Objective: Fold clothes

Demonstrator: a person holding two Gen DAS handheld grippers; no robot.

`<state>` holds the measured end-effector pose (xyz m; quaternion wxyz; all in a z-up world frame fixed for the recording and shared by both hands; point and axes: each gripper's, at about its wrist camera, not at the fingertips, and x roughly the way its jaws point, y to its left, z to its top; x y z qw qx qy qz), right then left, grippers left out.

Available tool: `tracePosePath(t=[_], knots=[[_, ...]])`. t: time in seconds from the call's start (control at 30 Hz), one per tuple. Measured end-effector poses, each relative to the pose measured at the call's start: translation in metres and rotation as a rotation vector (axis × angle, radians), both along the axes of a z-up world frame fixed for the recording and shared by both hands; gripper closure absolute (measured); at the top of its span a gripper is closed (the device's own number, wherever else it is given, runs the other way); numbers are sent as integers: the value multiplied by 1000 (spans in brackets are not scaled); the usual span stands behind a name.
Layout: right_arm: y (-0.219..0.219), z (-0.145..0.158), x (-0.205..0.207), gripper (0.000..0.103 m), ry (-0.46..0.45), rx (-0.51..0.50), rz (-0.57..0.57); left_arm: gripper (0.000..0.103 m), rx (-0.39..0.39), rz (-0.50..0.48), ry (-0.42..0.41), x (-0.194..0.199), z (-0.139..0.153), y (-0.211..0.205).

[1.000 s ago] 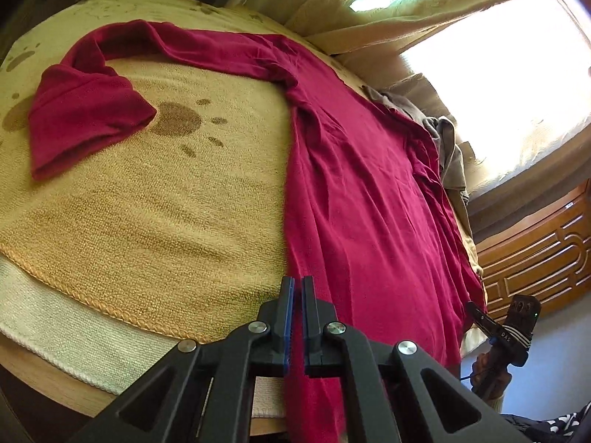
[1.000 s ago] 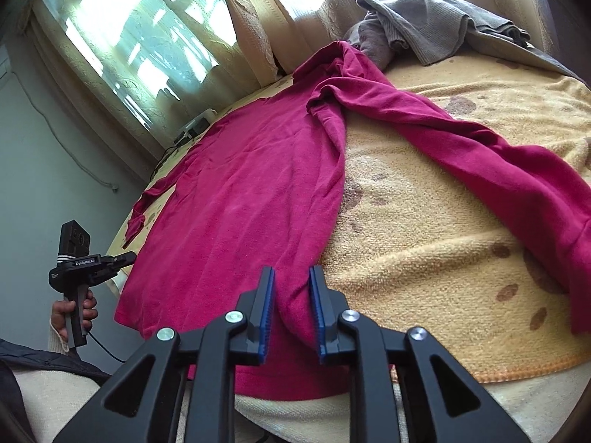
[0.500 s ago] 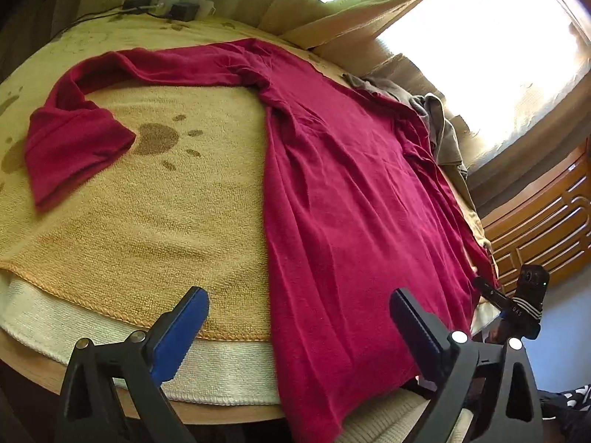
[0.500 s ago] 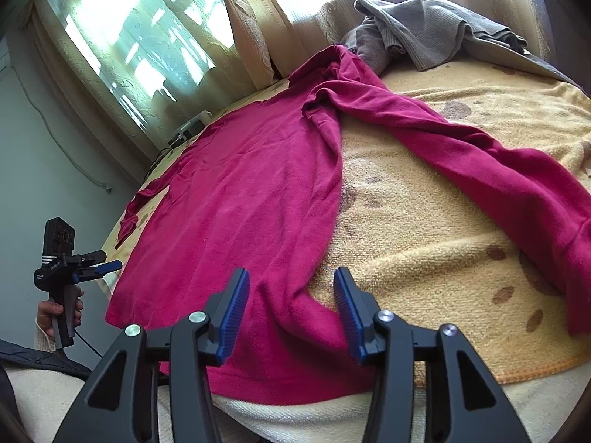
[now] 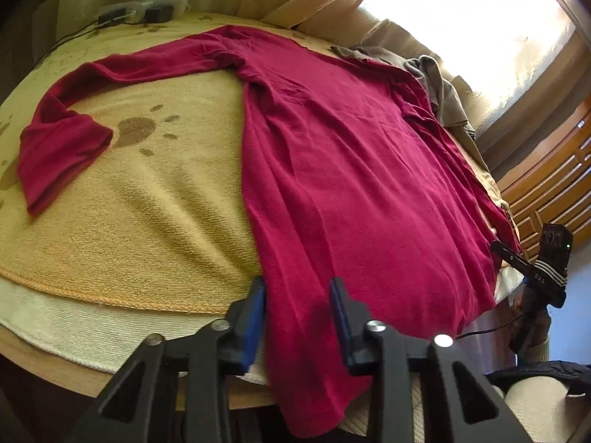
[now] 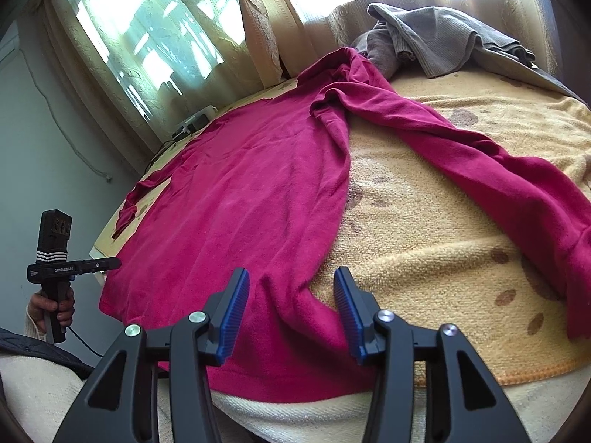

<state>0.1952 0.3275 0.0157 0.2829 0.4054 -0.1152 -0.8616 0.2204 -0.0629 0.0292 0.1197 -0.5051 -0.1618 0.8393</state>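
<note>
A dark red long-sleeved shirt (image 5: 351,184) lies spread on a yellow towel (image 5: 147,221), with its hem hanging over the near edge. My left gripper (image 5: 297,313) is at the hem's left corner. Its jaws are closing, the cloth hangs between them, and the pads stand clear of it. In the right wrist view the shirt (image 6: 240,203) runs away from my right gripper (image 6: 291,306). That gripper is open astride the hem's right corner, its pads not pressing. One sleeve (image 6: 498,177) trails off to the right. Each wrist view also shows the other gripper at its side.
Grey clothes (image 6: 436,37) are heaped at the far edge below the curtained window (image 6: 147,37). A power strip (image 5: 140,11) with a cable sits at the far left corner. Wooden panelling (image 5: 554,184) stands to the right. A person's hand (image 6: 51,306) holds the left gripper's handle.
The left jaws went from shut to wide open, then narrowed around the hem corner as the gripper shifted right. The right jaws parted from near shut on the hem and stayed apart.
</note>
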Motion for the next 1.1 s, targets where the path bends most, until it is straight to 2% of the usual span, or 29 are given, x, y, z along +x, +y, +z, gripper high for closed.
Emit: tracePosePath(t=[0.1, 0.23, 0.3, 0.43, 0.57, 0.67, 0.83, 0.9, 0.97, 1.07, 1.1], knots=[[-2, 0, 2, 51, 13, 14, 4, 90, -2, 23, -10, 2, 0, -7], [-1, 0, 2, 51, 18, 16, 1, 96, -15, 14, 6, 6, 5, -5], [0, -1, 1, 51, 15, 9, -2, 100, 22, -2, 15, 8, 8, -3], [1, -1, 1, 51, 15, 2, -4, 100, 41, -30, 24, 7, 14, 3], [3, -1, 1, 51, 11, -9, -6, 100, 43, -11, -33, 1, 1, 0], [6, -2, 1, 50, 3, -23, -11, 100, 51, -10, -45, 0, -3, 0], [7, -2, -1, 36, -12, -71, -2, 99, 53, -18, -54, -3, -4, 0], [2, -1, 1, 35, 9, -38, 7, 99, 66, -7, -54, -3, -5, -2], [-5, -1, 5, 35, 42, 15, 15, 100, 47, 4, -28, -2, -6, 0], [-16, -1, 10, 42, 84, 108, 6, 101, 6, 28, 15, 0, -4, 5], [-18, -2, 11, 59, 92, 145, -8, 101, 22, 38, 22, 1, -4, 3]])
